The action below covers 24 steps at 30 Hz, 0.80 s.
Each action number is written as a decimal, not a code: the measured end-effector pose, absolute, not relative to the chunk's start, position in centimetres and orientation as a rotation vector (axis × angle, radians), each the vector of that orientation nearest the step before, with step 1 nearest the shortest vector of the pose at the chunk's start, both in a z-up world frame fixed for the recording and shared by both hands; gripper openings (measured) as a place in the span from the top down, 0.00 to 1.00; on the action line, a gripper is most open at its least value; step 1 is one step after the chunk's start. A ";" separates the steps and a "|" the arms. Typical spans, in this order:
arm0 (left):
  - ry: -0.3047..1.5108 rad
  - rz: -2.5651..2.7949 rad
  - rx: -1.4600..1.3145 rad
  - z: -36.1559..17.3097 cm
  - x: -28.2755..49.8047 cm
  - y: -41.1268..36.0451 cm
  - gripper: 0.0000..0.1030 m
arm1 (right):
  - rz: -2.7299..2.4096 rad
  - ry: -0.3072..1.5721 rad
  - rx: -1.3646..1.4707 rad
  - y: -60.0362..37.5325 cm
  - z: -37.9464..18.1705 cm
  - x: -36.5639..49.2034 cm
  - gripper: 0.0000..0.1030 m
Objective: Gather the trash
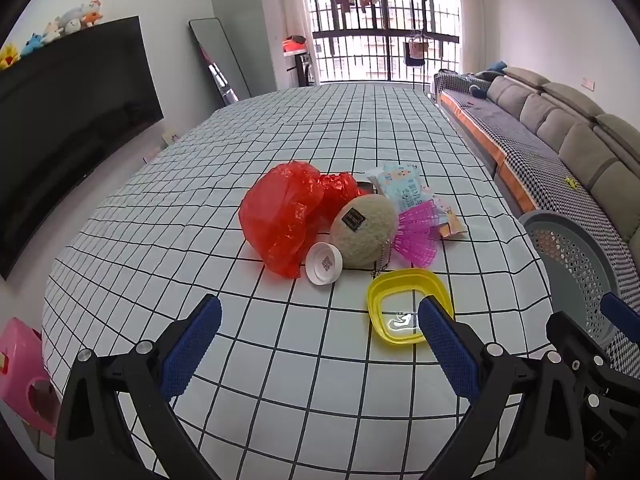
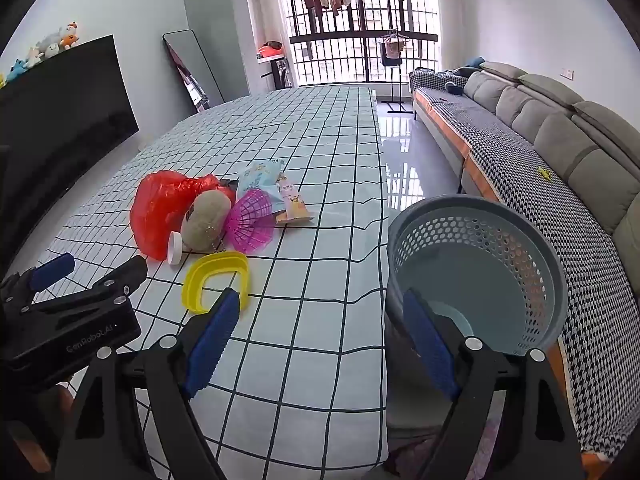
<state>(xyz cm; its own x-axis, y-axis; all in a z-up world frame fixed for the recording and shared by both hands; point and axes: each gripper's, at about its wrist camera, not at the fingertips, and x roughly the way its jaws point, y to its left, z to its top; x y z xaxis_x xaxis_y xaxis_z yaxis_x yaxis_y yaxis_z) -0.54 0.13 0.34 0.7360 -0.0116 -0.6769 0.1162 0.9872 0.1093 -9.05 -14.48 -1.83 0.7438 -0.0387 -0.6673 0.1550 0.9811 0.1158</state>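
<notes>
Inventory, table w/ grid cloth:

- Trash pile sitting mid-table. Red plastic bag, crumpled, lying at pile's left. Tan round plush item w/ dark label leaning against bag's right side. White cap resting at front, touching bag and plush. Pink mesh piece lying just right of plush. Light-blue wipes pack and orange-ish snack wrapper lying behind/right of mesh.
- Yellow square lid ring lying flat, apart from pile, nearest the grippers, partly behind left claw's right finger.
- Grey perforated basket standing off table's right edge, btwn table and sofa; nothing showing inside.
- Left gripper: fingers spread wide, holding nothing, hovering over cloth in front of pile.
- Right gripper: fingers spread wide, holding nothing, hanging over table's right edge, right finger overlapping basket in view.
- Bkgd: TV on left wall, barred window w/ laundry hanging.
</notes>
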 end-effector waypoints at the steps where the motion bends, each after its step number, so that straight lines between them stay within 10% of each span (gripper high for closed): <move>1: 0.740 -0.070 0.149 0.3 -0.6 0.0 0.06 | -0.107 0.725 0.167 -14.5 -1.8 -9.1 0.22; 24: 0.732 -0.085 0.162 0.9 -2.3 -1.2 0.06 | -0.127 0.705 0.197 -16.0 -1.3 -11.1 0.22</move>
